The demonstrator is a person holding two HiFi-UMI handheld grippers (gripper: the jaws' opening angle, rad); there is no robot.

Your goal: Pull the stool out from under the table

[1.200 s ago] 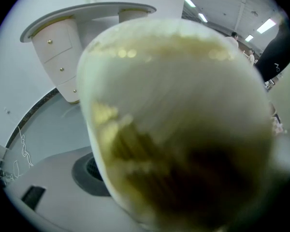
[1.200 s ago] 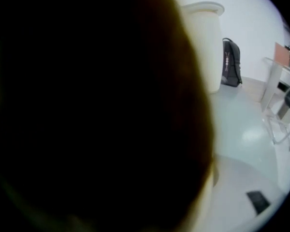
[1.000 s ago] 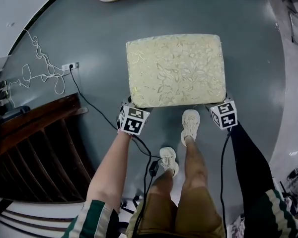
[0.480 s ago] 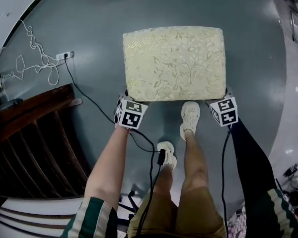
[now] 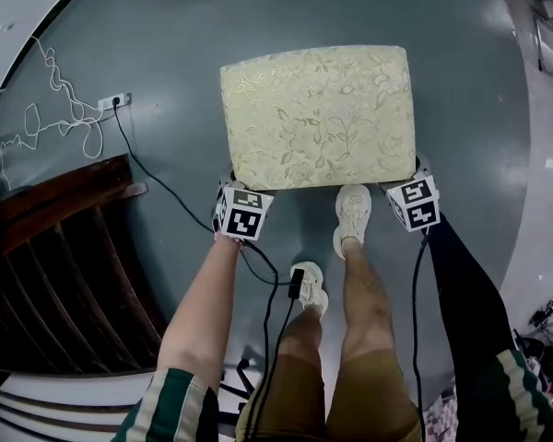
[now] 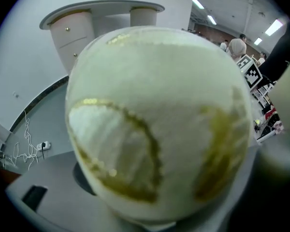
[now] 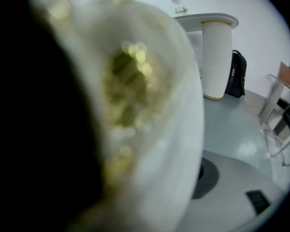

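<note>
The stool (image 5: 318,116) has slid further from the table (image 6: 101,7), which now stands well ahead of both grippers. The left gripper (image 5: 236,187) and right gripper (image 5: 416,175) each appear to pinch a near corner, with the seat spanning between them. Draw both back evenly so the stool doesn't skew. The jaw tips are lost behind the blurred corners, and the legs stay hidden.

Head view looks steeply down on the stool (image 5: 318,116); the 2 gripper views sit close against it.
</note>
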